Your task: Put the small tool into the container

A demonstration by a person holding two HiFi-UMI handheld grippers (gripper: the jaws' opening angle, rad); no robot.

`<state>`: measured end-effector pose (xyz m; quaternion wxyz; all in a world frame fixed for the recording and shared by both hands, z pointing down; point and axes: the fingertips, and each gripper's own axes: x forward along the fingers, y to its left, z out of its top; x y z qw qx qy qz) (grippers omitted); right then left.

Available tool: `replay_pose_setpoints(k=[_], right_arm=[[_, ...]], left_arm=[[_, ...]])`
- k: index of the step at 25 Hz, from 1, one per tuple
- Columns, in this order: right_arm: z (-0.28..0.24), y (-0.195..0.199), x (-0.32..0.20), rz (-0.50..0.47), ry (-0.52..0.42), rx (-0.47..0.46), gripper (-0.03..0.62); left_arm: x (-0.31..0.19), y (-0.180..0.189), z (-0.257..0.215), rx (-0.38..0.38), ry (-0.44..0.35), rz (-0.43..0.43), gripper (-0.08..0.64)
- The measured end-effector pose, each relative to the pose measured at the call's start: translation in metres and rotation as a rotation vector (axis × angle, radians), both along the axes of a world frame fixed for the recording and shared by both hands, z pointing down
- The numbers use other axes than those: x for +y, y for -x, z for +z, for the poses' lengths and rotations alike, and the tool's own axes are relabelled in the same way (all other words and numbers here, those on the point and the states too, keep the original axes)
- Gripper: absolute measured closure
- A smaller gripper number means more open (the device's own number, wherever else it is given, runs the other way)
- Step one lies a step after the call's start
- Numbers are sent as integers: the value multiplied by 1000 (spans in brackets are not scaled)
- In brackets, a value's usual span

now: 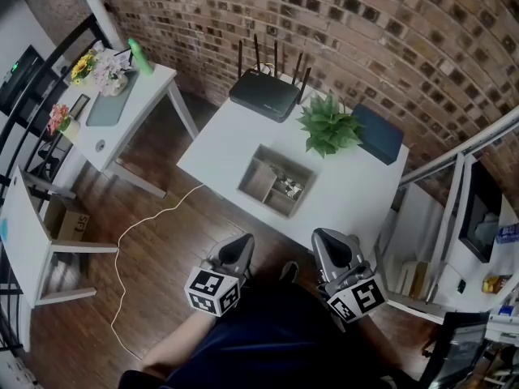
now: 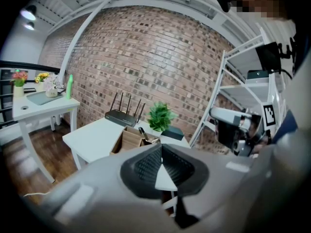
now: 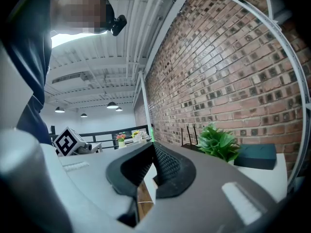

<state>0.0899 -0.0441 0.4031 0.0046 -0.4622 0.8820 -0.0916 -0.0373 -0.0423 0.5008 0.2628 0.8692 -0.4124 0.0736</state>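
2 grippers, left [image 1: 235, 250] and right [image 1: 328, 246], hover short of the white worktop [image 1: 219, 148], jaws closed on nothing. The container [image 1: 259, 182] sits mid-worktop, a small tool [image 1: 288, 187] in its right compartment.

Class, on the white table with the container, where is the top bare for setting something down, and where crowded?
Bare: the left of the table, from the router down past the container; and the right strip between the container and the table edge, in front of the dark box. Crowded: the far edge, with router, plant and dark box.
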Motion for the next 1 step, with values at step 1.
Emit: replay_pose_setpoints(k=[1], right_arm=[[1,0,0,-1,1,0,581]], left_arm=[[0,0,0,0,1,0,555]])
